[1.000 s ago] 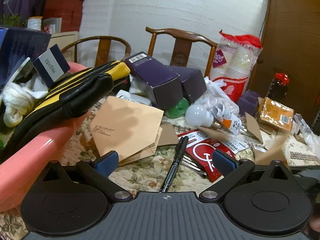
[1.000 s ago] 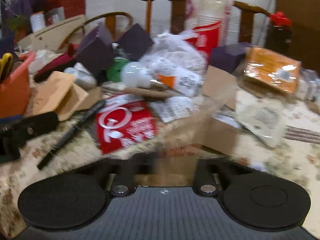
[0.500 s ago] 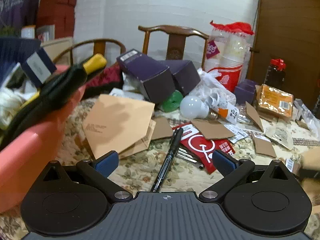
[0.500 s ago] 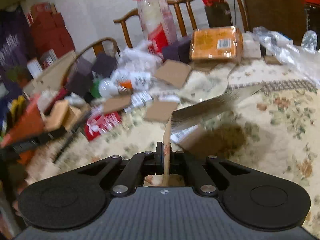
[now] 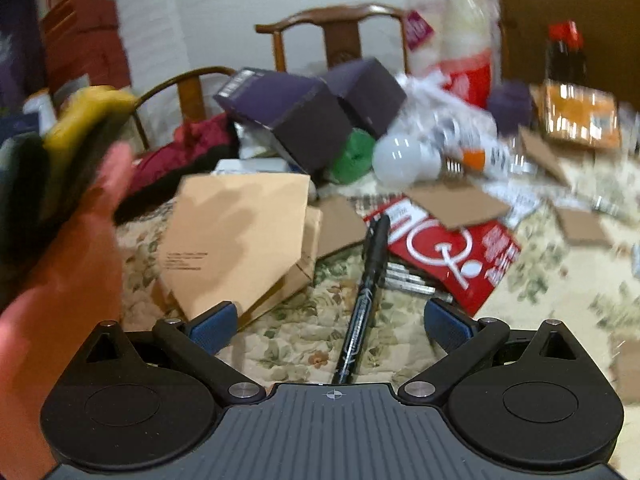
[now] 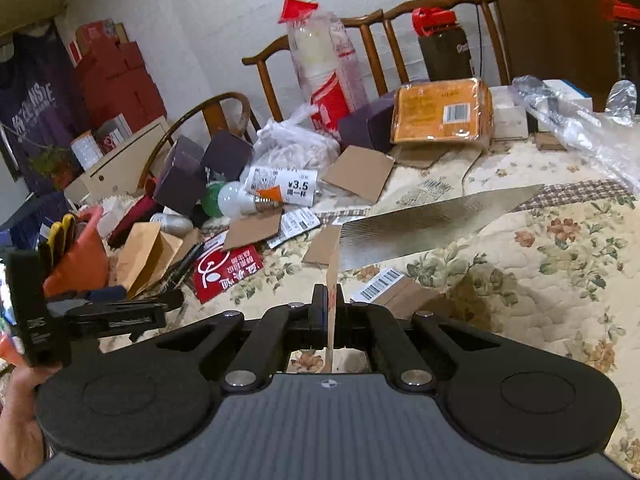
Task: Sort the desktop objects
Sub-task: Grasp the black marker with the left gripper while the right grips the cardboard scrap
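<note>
Clamped edge-on in your right gripper [image 6: 330,300], a flat brown cardboard piece [image 6: 416,226] hangs above the floral tablecloth [image 6: 560,280]; your left gripper [image 5: 332,322] gapes around a black marker pen [image 5: 366,284]. A white packet [image 6: 286,188] reads "¥3.5".

Bare floral tablecloth [image 6: 560,280] open across the right and lower right of the right wrist view, crossed only by the held cardboard strip [image 6: 420,224]. Crowded toward upper left: purple boxes [image 6: 188,176], bulb [image 6: 236,200], red packet [image 6: 228,272], black marker [image 5: 366,280]. Walled at far left by the orange basin [image 5: 60,280].
</note>
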Motion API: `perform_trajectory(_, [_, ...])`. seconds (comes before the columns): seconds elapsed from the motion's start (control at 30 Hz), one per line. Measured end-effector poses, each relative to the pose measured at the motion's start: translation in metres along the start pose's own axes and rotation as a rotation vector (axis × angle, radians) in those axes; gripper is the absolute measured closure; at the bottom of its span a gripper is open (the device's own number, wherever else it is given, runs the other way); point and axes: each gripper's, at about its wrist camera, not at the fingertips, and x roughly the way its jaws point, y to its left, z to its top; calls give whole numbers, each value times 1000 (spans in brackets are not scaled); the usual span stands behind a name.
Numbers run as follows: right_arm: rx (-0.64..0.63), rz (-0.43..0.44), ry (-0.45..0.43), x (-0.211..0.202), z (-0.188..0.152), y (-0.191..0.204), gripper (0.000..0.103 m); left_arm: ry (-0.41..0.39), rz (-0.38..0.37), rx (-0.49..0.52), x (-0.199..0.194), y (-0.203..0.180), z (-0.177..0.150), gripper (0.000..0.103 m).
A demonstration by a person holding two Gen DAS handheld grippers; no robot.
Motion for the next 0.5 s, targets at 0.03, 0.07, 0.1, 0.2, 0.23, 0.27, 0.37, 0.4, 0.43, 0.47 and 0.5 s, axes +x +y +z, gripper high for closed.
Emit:
perform_trajectory(0.03, [0, 0, 2, 0, -1, -1, 103, -23, 13, -6, -1, -3, 0, 23])
perform_trajectory(0.07, [0, 1, 4, -1, -2, -2, 103, -30, 5, -29, -1, -5, 0, 40])
perform_trajectory(0.1, [-3, 4, 10, 0, -2, -2, 103, -27, -49, -86, -2, -4, 0, 85])
perform_trajectory(0.2, [-10, 7, 4, -1, -3, -1, 103, -35, -28, -101, -9, -14, -3, 100])
perform_trajectory(0.23, [-13, 8, 5, -1, -4, -1, 103, -40, -18, -96, -11, -17, -6, 100])
perform_trajectory(0.27, [-13, 6, 6, -1, -5, 0, 103, -36, -14, -95, -13, -17, -7, 100])
perform_trajectory(0.37, [-12, 9, 5, -3, -6, 1, 103, -21, -82, -172, -18, -5, -7, 100])
perform_trajectory(0.4, [-11, 10, 3, -4, -6, 2, 103, -15, -116, -206, -20, 1, -7, 100])
perform_trajectory(0.43, [-11, 15, 1, -5, -6, 2, 103, -17, -156, -233, -25, 5, -8, 100])
perform_trajectory(0.47, [-13, 21, -2, -7, -5, 3, 103, -27, -185, -244, -30, 6, -7, 100])
perform_trajectory(0.5, [-16, 29, -8, -10, -5, 5, 103, -44, -207, -239, -37, 4, -7, 100])
